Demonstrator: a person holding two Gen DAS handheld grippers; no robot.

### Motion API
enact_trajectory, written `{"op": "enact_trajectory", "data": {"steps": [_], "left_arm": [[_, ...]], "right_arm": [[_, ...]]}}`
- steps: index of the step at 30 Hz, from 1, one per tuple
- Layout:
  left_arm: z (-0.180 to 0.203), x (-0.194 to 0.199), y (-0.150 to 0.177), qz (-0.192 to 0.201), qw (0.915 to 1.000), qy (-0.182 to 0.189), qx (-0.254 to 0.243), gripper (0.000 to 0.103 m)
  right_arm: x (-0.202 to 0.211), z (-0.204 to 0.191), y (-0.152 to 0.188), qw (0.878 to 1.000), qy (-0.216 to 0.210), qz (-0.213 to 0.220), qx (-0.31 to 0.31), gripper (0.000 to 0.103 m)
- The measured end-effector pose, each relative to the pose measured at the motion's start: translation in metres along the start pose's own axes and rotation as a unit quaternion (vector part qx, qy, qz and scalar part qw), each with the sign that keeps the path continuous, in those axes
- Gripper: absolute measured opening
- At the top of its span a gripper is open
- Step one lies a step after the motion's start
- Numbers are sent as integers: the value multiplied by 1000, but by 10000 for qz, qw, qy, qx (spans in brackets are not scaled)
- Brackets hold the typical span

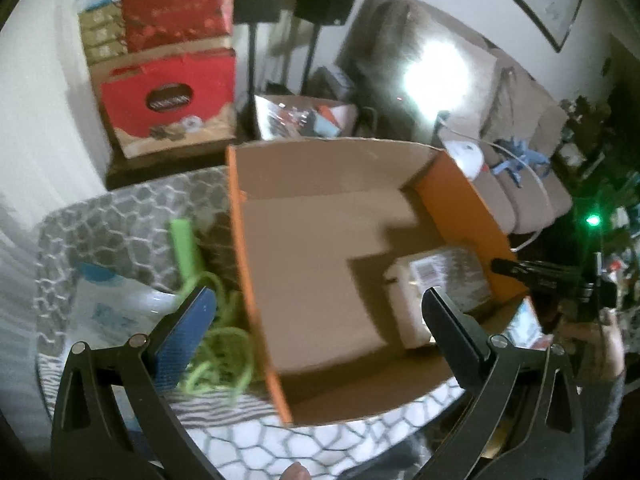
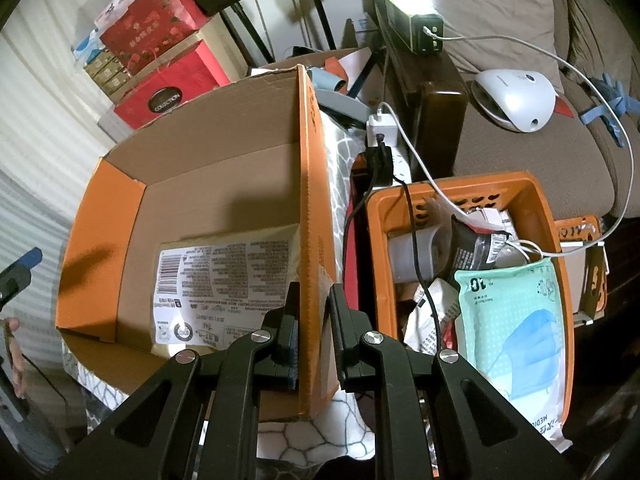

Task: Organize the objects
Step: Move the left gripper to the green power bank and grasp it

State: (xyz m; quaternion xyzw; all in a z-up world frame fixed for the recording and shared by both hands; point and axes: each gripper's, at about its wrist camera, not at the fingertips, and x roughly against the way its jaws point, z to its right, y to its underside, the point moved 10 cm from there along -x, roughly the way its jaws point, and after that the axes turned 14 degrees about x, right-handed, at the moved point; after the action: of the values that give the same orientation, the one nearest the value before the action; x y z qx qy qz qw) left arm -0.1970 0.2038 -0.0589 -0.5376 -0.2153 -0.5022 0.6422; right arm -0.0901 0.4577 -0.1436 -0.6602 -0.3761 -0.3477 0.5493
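Box: an orange cardboard box (image 2: pixel 188 208) stands open on a grey-and-white patterned cloth (image 1: pixel 120 216), its flaps up.
Contents: one pale packet (image 2: pixel 224 288) with a printed label lies flat on the box floor, against the wall nearest the right gripper; the rest of the floor is bare.
Right gripper (image 2: pixel 312 332): pressed together on the box's side wall, one finger inside and one outside, pinning the box.
Left gripper (image 1: pixel 320 300): spread wide above the open box, nothing between its fingers.
Beside the box: a green rope (image 1: pixel 208 320) lies loosely coiled on the cloth, touching the box's outer wall; on the other side an orange basket (image 2: pixel 552 216) holds a pack of face masks (image 2: pixel 516 336), other packets and trailing cables.
Risk: the thin wall may buckle or the box tip if the right gripper pulls sideways.
Risk: the loose rope could snag on the left gripper's fingers or drape over the box rim when lifted.
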Motion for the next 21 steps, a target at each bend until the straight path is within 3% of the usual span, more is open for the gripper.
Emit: {"op": "enact_trajectory", "data": {"steps": [6, 11, 21], "left_arm": [[-26, 7, -11, 250, 9992, -296, 34, 103], [-67, 9, -24, 173, 9978, -204, 602, 103], [-139, -6, -51, 236, 9932, -905, 694, 103]], "right_arm": [[-1, 1, 3, 10000, 21, -12, 5, 14], [-1, 1, 2, 10000, 10, -2, -3, 14], [-2, 3, 4, 10000, 47, -11, -6, 14]]}}
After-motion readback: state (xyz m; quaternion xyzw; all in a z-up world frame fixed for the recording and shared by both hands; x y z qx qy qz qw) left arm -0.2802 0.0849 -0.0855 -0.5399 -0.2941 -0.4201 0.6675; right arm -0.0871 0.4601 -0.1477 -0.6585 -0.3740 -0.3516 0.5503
